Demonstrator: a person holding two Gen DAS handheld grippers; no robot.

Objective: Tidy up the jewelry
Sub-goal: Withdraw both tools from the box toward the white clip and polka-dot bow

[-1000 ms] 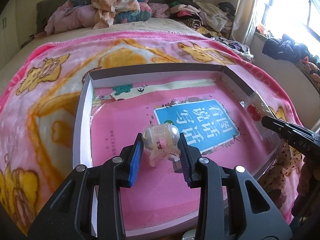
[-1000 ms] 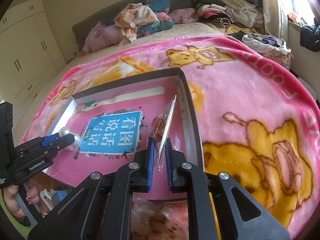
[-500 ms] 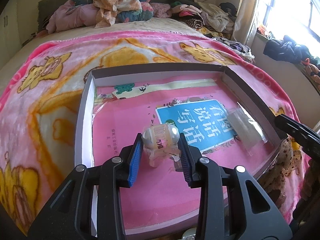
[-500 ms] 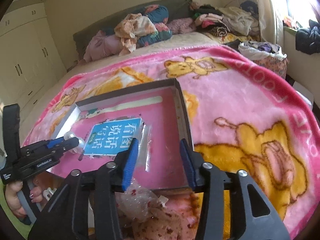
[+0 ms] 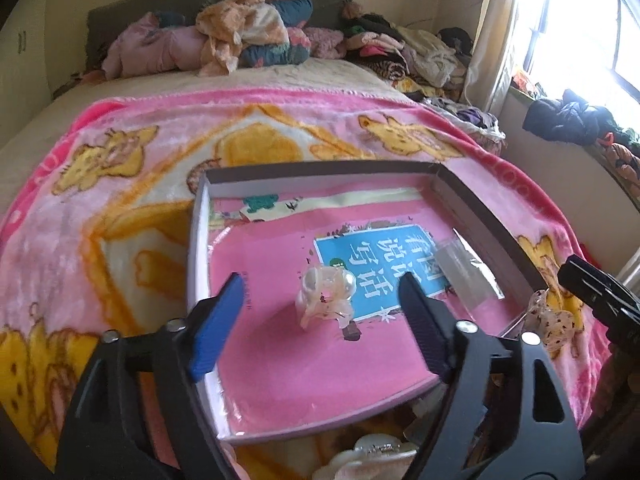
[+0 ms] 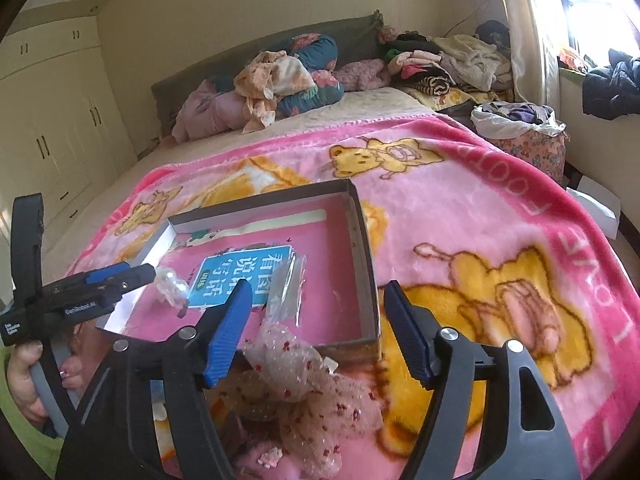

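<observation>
Right now my left tool (image 5: 320, 304) stands with its jaws wide apart, having just been opening, and the clear hair clip (image 5: 326, 298) sits free between them on the pink floor of the shallow box (image 5: 320, 168), touching neither pad. From the right wrist camera I see that clip (image 6: 170, 284) at about nine o'clock of the blue book label (image 6: 240, 276), just off the left tool's tip. My right tool (image 6: 318, 320) has likewise just been opening and its jaws are spread with nothing pressed between the blue pads; the clear plastic sleeve (image 6: 288, 292) lies flat in the box at roughly eleven o'clock of that tool, overlapping the label's edge. At six o'clock, outside the box's near wall, a dotted gauze hair bow (image 6: 304, 392) rests on the pink blanket (image 6: 480, 220) covering the bed. A hand (image 6: 24, 376) grips the left tool's handle at the frame's eight o'clock.
</observation>
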